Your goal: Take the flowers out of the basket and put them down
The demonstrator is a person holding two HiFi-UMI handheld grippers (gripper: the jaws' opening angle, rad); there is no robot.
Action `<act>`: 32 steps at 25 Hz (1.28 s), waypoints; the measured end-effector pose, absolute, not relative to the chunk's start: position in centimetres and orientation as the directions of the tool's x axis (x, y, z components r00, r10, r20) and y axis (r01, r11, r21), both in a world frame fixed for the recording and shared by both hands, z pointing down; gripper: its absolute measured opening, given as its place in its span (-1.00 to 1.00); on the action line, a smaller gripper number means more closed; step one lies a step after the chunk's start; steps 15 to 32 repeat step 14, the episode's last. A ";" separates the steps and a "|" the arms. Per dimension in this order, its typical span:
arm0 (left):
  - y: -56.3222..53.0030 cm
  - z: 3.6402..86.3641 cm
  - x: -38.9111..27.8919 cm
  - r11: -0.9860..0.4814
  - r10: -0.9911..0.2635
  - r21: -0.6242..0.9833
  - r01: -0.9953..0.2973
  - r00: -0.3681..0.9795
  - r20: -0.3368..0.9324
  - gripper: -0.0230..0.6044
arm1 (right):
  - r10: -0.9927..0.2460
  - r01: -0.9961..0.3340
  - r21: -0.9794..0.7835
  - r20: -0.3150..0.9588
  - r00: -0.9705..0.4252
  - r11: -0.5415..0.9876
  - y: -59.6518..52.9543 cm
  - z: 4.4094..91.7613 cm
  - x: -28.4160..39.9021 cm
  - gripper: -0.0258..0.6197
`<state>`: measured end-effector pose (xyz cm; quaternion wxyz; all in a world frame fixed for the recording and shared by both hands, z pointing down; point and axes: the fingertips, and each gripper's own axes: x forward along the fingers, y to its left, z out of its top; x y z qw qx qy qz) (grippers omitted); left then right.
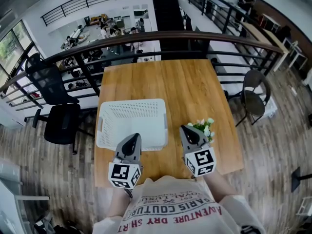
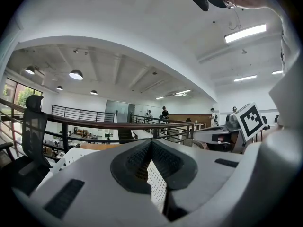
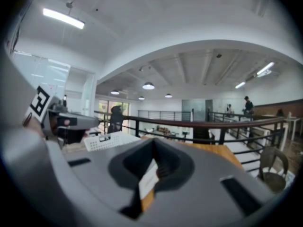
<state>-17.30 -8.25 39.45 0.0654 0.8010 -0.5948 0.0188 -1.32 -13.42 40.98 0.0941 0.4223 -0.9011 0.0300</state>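
- wood-grain table (image 1: 185, 87) is seen on a mezzanine, bounded by a dark railing (image 1: 161, 35), with an open office beyond.
- a white perforated basket (image 1: 130, 102) is set on the table just ahead of the tips of the left gripper (image 1: 131, 139); nothing is seen inside it.
- the flowers (image 1: 204, 127), a small bunch of white blooms with green leaves, are found outside the basket, just beside the tips of the right gripper (image 1: 189, 129), on their outer side. whether the flowers are touched by the gripper cannot be told from the head view.
- the left gripper's fingers are closed tip to tip with nothing caught between them; only the basket's mesh is glimpsed past them in the left gripper view.
- the right gripper's fingers are likewise pressed together, and no stem or bloom is held.
- the bunch is judged to be very light and soft. the petals would be crushed easily, and the thin stems could slip or bend between the pads.
- a hold is best taken low on the gathered stems, below the blooms, with only a gentle squeeze.
- with the flowers already outside the basket, the task is judged to be nearly or fully done.
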 end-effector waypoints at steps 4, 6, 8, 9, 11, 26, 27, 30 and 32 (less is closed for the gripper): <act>-8.3 39.2 -17.5 -0.282 -0.951 0.080 -0.956 0.290 0.106 -0.89 | -0.747 -0.758 0.021 0.193 -0.637 0.652 -13.7 40.4 -1.8 -0.83; -8.4 39.2 -17.5 -0.282 -0.951 0.080 -0.956 0.289 0.109 -0.89 | -0.747 -0.758 0.021 0.187 -0.638 0.652 -14.0 40.2 -1.9 -0.83; -8.5 39.3 -17.7 -0.279 -0.951 0.080 -0.957 0.287 0.112 -0.89 | -0.748 -0.759 0.020 0.185 -0.637 0.651 -14.2 40.2 -2.1 -0.83; -8.5 39.4 -17.8 -0.277 -0.952 0.081 -0.957 0.285 0.113 -0.89 | -0.748 -0.759 0.022 0.187 -0.637 0.651 -14.2 40.3 -2.1 -0.83; -8.6 39.4 -17.9 -0.273 -0.953 0.083 -0.958 0.282 0.115 -0.89 | -0.749 -0.759 0.029 0.189 -0.635 0.651 -14.2 40.3 -2.2 -0.83; -8.7 39.3 -17.8 -0.271 -0.953 0.081 -0.959 0.280 0.115 -0.89 | -0.754 -0.763 0.039 0.190 -0.629 0.646 -14.2 40.1 -2.1 -0.83; -8.7 39.3 -17.8 -0.271 -0.953 0.081 -0.959 0.280 0.115 -0.89 | -0.754 -0.763 0.039 0.190 -0.629 0.646 -14.2 40.1 -2.1 -0.83; -8.7 39.3 -17.8 -0.271 -0.953 0.081 -0.959 0.280 0.115 -0.89 | -0.754 -0.763 0.039 0.190 -0.629 0.646 -14.2 40.1 -2.1 -0.83; -8.7 39.3 -17.8 -0.271 -0.953 0.081 -0.959 0.280 0.115 -0.89 | -0.754 -0.763 0.039 0.190 -0.629 0.646 -14.2 40.1 -2.1 -0.83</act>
